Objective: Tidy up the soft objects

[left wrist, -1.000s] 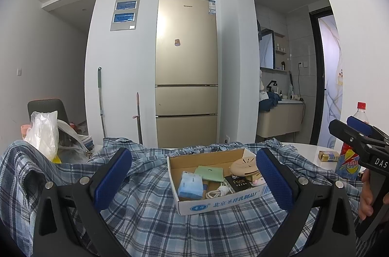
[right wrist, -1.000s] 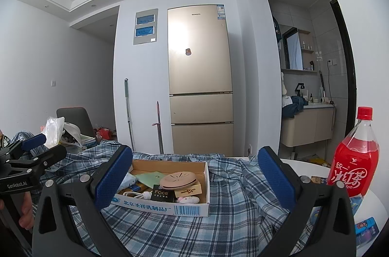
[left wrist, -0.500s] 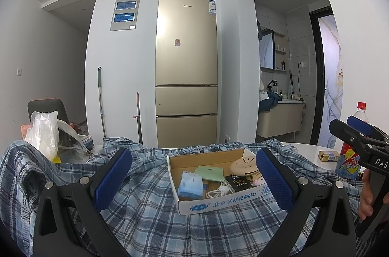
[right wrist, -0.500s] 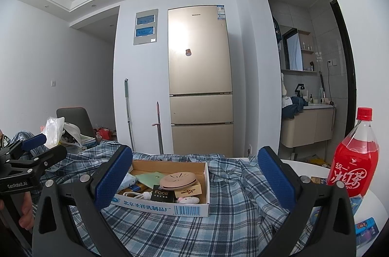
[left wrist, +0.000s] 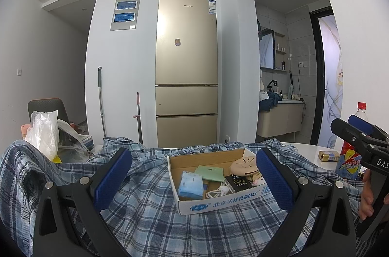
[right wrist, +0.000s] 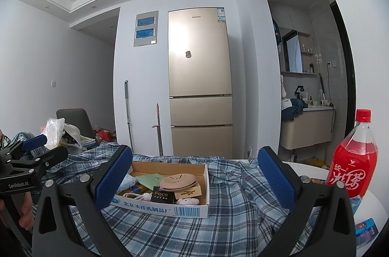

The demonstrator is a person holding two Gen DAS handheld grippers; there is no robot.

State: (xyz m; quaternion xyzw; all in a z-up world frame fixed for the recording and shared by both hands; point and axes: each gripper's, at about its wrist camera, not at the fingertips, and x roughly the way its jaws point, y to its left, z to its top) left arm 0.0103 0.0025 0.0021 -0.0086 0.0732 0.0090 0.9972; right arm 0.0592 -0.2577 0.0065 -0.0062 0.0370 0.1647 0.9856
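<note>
A blue plaid shirt point(left wrist: 150, 210) point(right wrist: 218, 227) lies spread over the table. On it sits an open cardboard box point(left wrist: 218, 202) point(right wrist: 170, 208) holding a blue tissue pack point(left wrist: 190, 185), a green pouch point(left wrist: 210, 173), a white cable point(right wrist: 136, 196) and a beige round case point(right wrist: 178, 180). My left gripper point(left wrist: 194, 176) hovers open over the shirt, its blue pads either side of the box. My right gripper point(right wrist: 192, 174) is open too, framing the same box from the right. Each gripper also shows at the edge of the other's view.
A red drink bottle point(right wrist: 351, 162) stands on the white table point(right wrist: 374, 201) at the right, with small packets near it. A white plastic bag point(left wrist: 45, 133) and a chair point(left wrist: 48, 106) are at the left. A gold fridge point(left wrist: 186, 72) stands behind.
</note>
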